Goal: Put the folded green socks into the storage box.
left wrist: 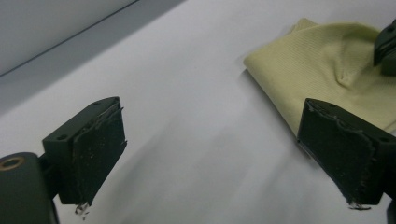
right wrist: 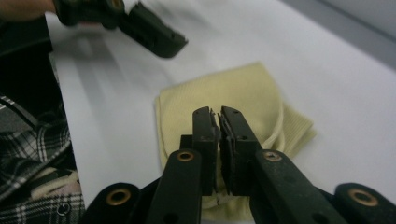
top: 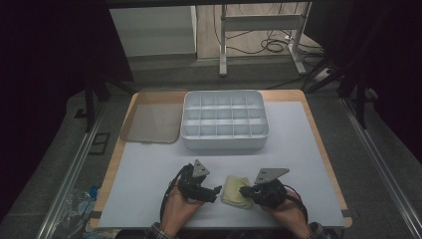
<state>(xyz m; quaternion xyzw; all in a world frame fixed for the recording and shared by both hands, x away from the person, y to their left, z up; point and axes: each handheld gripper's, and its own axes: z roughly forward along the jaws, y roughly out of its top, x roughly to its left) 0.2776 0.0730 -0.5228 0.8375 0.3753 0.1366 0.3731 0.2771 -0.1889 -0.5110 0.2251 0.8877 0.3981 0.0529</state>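
Hands at the near table [top: 149,169] edge hold both tools, the yellow cloth [top: 235,194] between them; divided tray [top: 225,142] beyond holds nothing. Left view: left tool [left wrist: 212,154] gapes wide, empty, cloth [left wrist: 327,70] just beside one jaw. Right view: right tool [right wrist: 218,123] is closed, seemingly pinching a fold of cloth [right wrist: 233,93]. Judgement: early; cloth gripped, not yet lifted.

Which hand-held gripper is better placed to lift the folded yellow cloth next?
Probably the right hand-held gripper: its jaws are closed over the yellow cloth, apparently pinching a fold. The left hand-held gripper is open above bare table, with the cloth off to one side.
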